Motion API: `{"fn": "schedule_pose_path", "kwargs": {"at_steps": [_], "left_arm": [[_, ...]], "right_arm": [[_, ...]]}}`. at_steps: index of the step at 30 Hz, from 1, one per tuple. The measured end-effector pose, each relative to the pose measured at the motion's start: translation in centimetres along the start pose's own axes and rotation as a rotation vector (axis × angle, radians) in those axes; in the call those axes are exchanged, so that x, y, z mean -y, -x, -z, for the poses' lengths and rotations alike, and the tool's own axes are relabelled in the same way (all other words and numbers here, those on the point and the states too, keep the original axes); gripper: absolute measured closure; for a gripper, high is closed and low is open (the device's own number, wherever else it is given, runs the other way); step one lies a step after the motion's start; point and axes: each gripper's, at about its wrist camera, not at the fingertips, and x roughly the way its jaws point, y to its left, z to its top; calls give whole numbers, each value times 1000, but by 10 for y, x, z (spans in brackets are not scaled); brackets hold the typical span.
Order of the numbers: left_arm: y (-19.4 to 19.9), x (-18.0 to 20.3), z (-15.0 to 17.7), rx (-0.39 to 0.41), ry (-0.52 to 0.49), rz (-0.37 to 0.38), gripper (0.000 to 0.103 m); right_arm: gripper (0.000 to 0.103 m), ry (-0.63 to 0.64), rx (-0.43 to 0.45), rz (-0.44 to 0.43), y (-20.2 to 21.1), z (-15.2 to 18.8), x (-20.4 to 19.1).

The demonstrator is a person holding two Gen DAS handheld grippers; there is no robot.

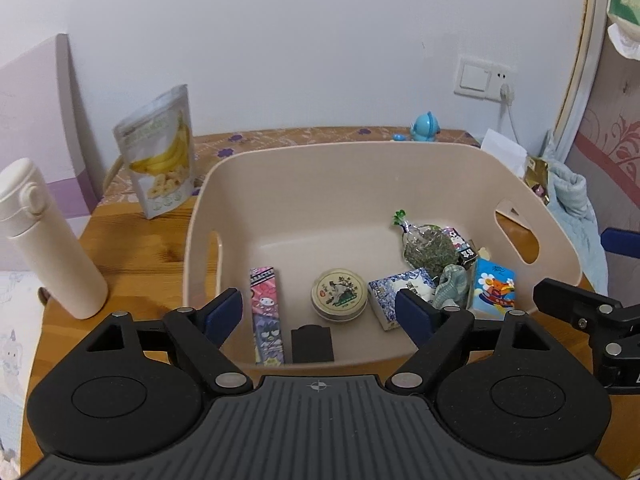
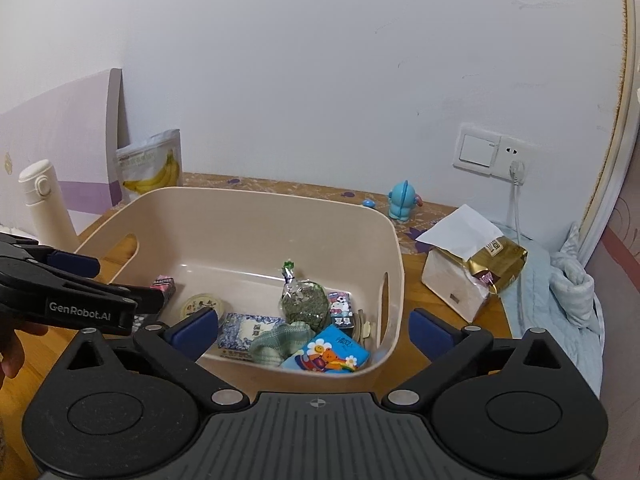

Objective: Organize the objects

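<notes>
Hovering over the beige bin [image 1: 400, 160] of small items, left hand-held gripper [image 1: 320, 314] and right hand-held gripper [image 2: 314, 334], both spread wide, empty.

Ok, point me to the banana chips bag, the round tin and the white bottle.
banana chips bag [image 1: 160, 156]: left wrist view, on the banana picture on its front.
round tin [image 1: 339, 293]: left wrist view, middle of its lid, inside the bin.
white bottle [image 1: 56, 248]: left wrist view, mid body, below the cap.
</notes>
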Motion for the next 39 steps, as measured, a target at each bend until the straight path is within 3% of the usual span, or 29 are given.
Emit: {"fn": "schedule_pose_path", "kwargs": {"at_steps": [10,19,39], "left_arm": [[41,0,20,56,-6,-15,18],[71,-1,40,72,6,-7,18],[134,-4,88,79,8,31,16]], "right_arm": [[0,-12,19,-15,28,18,-13],[0,-32,24,-45,54,30,-18],[0,-30,33,-14,113,63,-33]]}}
